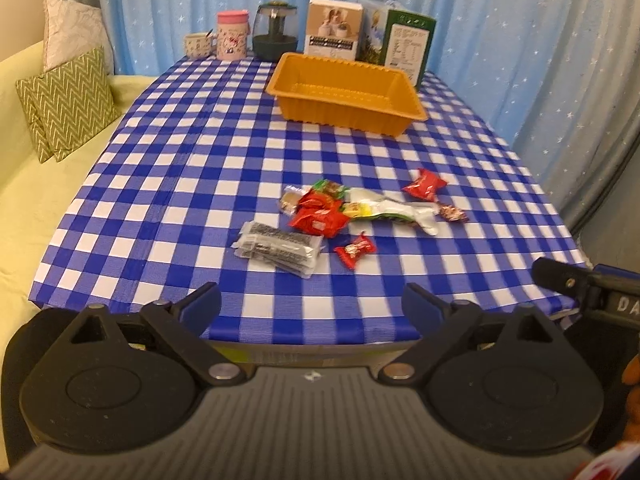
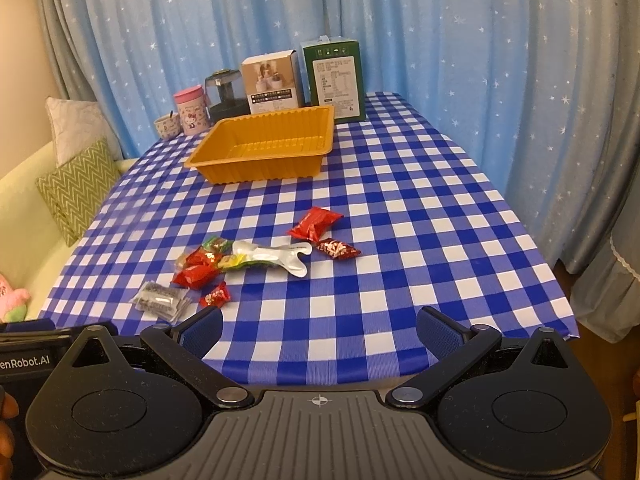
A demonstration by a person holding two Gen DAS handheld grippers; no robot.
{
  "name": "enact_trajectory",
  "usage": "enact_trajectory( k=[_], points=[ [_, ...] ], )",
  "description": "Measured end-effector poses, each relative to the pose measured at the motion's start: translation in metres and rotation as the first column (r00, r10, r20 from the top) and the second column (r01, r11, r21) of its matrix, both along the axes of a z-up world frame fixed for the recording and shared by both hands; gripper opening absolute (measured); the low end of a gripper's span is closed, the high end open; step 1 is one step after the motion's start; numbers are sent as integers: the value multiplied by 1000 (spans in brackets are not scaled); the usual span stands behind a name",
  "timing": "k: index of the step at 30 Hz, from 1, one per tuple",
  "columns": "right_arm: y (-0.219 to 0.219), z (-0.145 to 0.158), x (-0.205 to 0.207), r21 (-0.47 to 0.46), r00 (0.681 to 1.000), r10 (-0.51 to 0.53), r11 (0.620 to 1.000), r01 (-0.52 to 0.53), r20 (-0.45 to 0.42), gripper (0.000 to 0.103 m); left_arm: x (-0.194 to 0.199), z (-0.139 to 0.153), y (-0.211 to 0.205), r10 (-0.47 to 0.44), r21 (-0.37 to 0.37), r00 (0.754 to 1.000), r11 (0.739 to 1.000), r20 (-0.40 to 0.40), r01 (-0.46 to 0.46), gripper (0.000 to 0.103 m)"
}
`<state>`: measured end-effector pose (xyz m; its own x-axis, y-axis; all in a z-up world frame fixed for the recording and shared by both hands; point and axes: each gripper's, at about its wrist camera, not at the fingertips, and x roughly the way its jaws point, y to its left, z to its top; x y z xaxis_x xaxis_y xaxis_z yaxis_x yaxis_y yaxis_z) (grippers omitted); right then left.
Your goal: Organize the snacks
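Pink plush [image 2: 14, 298] – right view only; both hand-held grippers [image 1: 311, 306] [image 2: 319, 326] spread, holding nothing.

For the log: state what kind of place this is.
Probably a home living room: a sofa with cushions beside a table in a checked tablecloth, and star-print curtains behind.

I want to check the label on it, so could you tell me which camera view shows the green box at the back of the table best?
The right wrist view: the green box stands unobstructed, its white label panel facing the camera. In the left wrist view the green box is turned at an angle and its base is hidden behind the orange tray.
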<state>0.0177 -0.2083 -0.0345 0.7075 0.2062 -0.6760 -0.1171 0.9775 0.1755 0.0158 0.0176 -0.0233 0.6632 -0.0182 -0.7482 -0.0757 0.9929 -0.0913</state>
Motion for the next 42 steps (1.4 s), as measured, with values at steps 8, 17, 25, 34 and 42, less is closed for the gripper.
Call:
enact_trajectory(
  k=[8,17,25,34,42],
  points=[
    [13,-24,29,22,1000,21,1000,-21,-11,101,39,-33,28,22,-23,997,999,-76,-24,92],
    [42,-54,65,37,996,79,996,-77,-53,86,86,-64,31,-135,51,988,989,-80,139,90],
    [52,-74,84,25,993,80,997,-78,-85,86,116,-97,29,-238,110,965,962,-110,249,90],
    [63,-87,95,15,989,108,994,-107,-102,86,121,-103,36,-263,81,960,959,-96,271,82],
    [92,-97,101,6,968,237,971,-238,-79,79,126,-97,61,-225,77,971,970,-83,231,80]
  ],
)
